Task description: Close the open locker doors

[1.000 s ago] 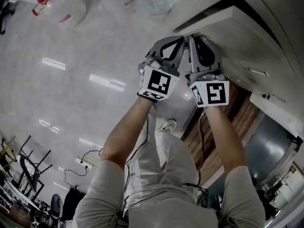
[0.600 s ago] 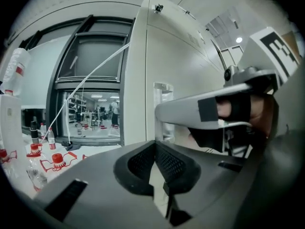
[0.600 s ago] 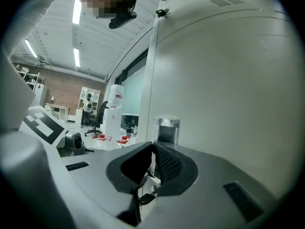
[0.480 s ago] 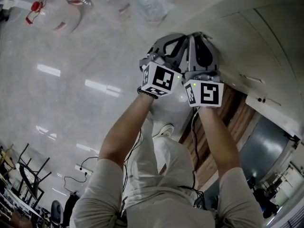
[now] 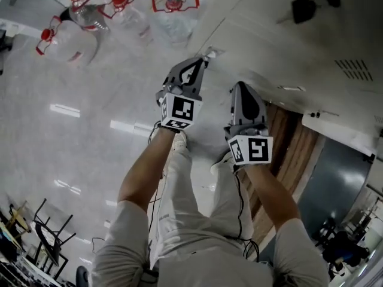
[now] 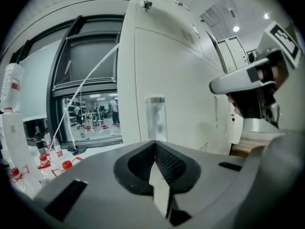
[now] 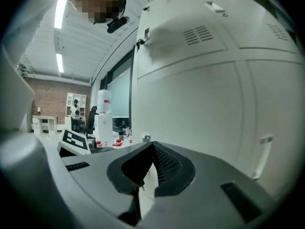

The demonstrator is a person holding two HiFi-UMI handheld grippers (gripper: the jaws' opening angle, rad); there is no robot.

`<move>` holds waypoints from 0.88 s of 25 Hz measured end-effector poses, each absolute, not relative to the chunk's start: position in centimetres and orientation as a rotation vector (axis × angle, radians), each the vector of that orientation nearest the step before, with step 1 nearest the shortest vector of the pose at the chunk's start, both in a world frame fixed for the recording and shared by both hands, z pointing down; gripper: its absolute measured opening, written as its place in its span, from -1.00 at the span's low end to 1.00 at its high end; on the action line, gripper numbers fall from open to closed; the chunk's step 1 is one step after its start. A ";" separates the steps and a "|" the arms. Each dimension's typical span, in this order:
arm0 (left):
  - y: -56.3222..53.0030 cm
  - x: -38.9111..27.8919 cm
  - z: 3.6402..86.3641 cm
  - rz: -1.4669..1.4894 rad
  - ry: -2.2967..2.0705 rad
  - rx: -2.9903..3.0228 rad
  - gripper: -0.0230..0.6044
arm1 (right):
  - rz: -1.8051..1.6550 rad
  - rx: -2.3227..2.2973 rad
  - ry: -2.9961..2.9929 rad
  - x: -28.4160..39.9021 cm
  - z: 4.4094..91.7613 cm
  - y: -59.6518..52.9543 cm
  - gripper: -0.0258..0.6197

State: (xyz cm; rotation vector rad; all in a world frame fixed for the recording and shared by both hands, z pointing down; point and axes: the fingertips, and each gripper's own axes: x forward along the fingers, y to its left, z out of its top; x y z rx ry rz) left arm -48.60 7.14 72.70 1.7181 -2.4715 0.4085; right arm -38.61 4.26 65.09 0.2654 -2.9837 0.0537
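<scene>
A bank of white lockers [image 5: 281,46] fills the upper right of the head view. The door faces in front of me lie flush, one with a vent [image 7: 202,34] and a small handle [image 7: 263,152]. My left gripper [image 5: 200,61] hovers just short of the locker's lower corner, shut and empty; in its own view the left gripper [image 6: 155,149] points at a door with a clear handle [image 6: 155,118]. My right gripper [image 5: 242,88] is beside it, a little back from the doors, and in its own view the right gripper [image 7: 152,151] is shut on nothing.
Several clear water bottles with red caps [image 5: 90,17] lie on the glossy floor to the left. A wood-coloured panel [image 5: 293,148] and a white door edge [image 5: 338,130] show at the right, below the lockers. A water dispenser [image 7: 102,113] stands beyond the locker side.
The door that stood ajar under both grippers now lies flush with the lockers. Both grippers have drawn back and apart from it. The right jaws have closed.
</scene>
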 end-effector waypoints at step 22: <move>-23.2 7.1 38.2 0.007 -1.811 2.623 -0.91 | 0.118 1.091 -3.048 11.2 35.3 -22.7 -0.89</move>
